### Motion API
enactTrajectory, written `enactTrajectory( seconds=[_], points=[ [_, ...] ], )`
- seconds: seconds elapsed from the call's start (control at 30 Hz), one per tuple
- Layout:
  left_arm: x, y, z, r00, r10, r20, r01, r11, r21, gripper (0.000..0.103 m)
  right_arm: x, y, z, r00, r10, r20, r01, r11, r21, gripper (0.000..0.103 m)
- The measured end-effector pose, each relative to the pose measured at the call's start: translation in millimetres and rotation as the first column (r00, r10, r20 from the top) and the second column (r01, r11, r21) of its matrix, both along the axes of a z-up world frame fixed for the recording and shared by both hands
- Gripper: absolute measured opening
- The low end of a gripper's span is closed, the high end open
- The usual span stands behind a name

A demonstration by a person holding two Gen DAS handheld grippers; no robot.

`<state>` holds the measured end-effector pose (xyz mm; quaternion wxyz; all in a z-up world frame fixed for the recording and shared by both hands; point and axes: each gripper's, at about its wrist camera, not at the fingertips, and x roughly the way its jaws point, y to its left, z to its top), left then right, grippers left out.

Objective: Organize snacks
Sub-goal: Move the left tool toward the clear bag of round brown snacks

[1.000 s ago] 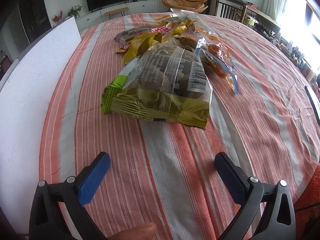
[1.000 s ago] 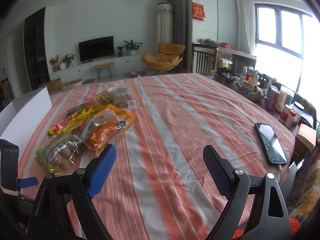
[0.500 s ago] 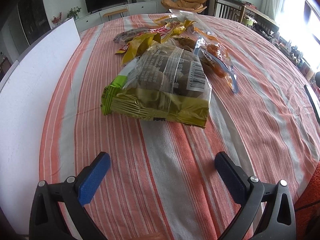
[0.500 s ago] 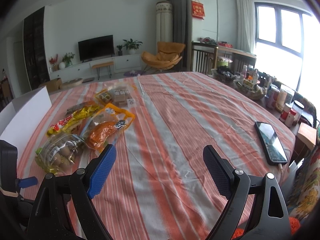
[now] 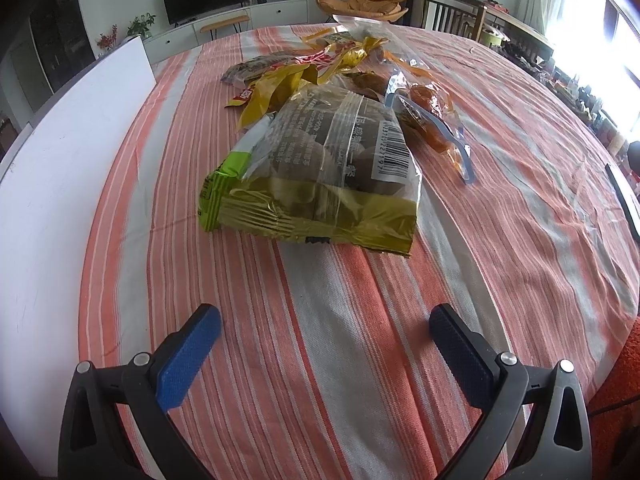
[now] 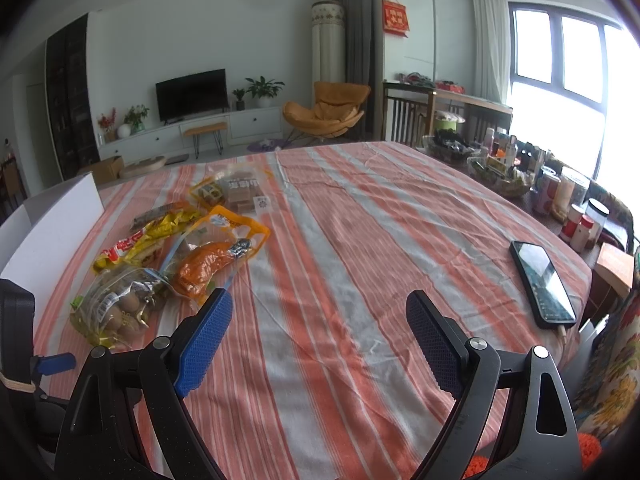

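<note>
The round tabletop under its striped orange cloth carries everything, with a white board standing along its left edge, close beside the snacks, where it may crowd a swing to that side. The snacks lie in a loose, overlapping heap on the left half, and nearest the left claw is the clear bag of brown round snacks with its green-gold crimped end facing the claw. It looks light, crinkly and slippery, its contents lumpy and probably crushable, so the flat crimped seam seems the safest place to pinch. Behind it, touching or overlapping, lie the orange pouch and the yellow wrapper, which could drag along if the front bag is lifted carelessly. A phone lies well apart on the right. Both the left claw and the right claw are spread wide and carry nothing.
</note>
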<state>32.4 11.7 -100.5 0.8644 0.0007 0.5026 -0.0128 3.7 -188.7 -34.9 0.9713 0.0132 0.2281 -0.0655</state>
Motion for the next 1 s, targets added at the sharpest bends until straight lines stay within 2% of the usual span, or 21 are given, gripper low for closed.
enactTrajectory(
  seconds=[0.13,0.23,0.3,0.43,0.53,0.63,0.7,0.77,0.87,0.93,0.97,1.0],
  points=[
    [5,3,1,1.000,-0.007,-0.021,0.006,1.000,-0.012,0.103,0,0,0,1.000,0.000,-0.001,0.000,1.000,0.003,0.091],
    [11,13,4,1.000,0.010,-0.010,-0.011,0.998,-0.064,0.103,0,0,0,1.000,0.000,-0.003,0.000,1.000,0.005,0.091],
    [16,18,3,1.000,0.020,-0.005,-0.020,0.998,-0.065,0.103,2,-2,-1,1.000,0.003,-0.012,-0.003,1.000,0.023,0.091],
    [16,15,-1,1.000,-0.014,0.009,0.014,1.000,-0.002,0.103,9,-24,-12,0.998,-0.010,-0.061,0.018,0.990,0.142,0.091],
    [8,15,-3,0.998,-0.037,0.052,0.037,0.999,-0.001,0.103,15,-42,-22,0.993,-0.011,-0.116,0.040,0.967,0.251,0.091],
    [6,17,-3,0.997,-0.049,0.065,0.049,0.999,-0.001,0.103,21,-45,-27,0.987,0.017,-0.163,0.032,0.955,0.293,0.091],
    [5,17,-3,0.996,-0.050,0.068,0.050,0.999,-0.002,0.103,29,-35,-28,0.979,0.062,-0.194,-0.006,0.962,0.273,0.091],
    [5,17,-3,0.996,-0.047,0.072,0.047,0.999,-0.003,0.103,47,-15,-30,0.960,0.159,-0.232,-0.098,0.962,0.253,0.091],
    [3,16,-3,0.996,-0.049,0.076,0.049,0.999,-0.003,0.103,80,29,-41,0.903,0.294,-0.312,-0.254,0.953,0.163,0.091],
    [2,17,-3,0.995,-0.057,0.084,0.057,0.998,-0.004,0.103,100,58,-54,0.866,0.318,-0.386,-0.312,0.947,0.081,0.090],
    [2,17,-3,0.995,-0.061,0.085,0.062,0.998,-0.005,0.103,105,66,-56,0.865,0.318,-0.389,-0.323,0.945,0.055,0.090],
    [3,17,-3,0.994,-0.063,0.085,0.064,0.998,-0.005,0.103,108,71,-56,0.876,0.312,-0.367,-0.321,0.946,0.036,0.090]
  ],
)
